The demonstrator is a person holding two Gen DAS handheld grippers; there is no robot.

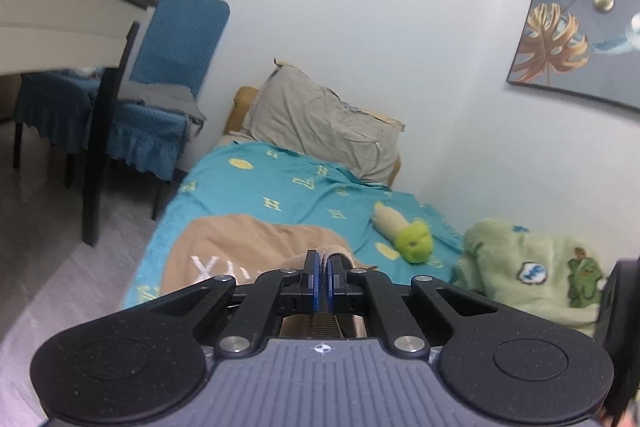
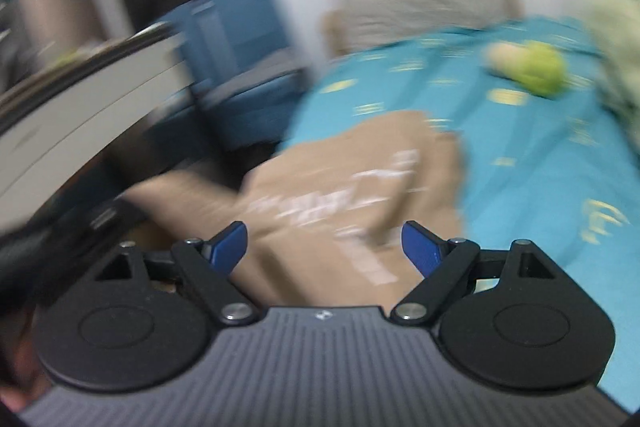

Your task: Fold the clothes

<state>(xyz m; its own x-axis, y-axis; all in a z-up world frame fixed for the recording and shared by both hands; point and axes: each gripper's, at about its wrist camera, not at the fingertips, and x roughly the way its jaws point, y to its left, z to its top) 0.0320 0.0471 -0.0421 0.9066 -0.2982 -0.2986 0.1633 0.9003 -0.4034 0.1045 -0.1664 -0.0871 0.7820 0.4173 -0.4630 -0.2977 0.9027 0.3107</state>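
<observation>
Left wrist: teal bedspread (image 1: 304, 187) (pale walls)

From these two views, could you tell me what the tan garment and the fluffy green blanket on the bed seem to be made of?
The tan garment looks like a soft matte knit, perhaps cotton jersey: it drapes in loose folds, and a ribbed edge sits in the left gripper, whose jaws are shut on it. The green blanket looks like plush fleece, given its fuzzy, tufted pile; the fibre itself cannot be told.
</observation>
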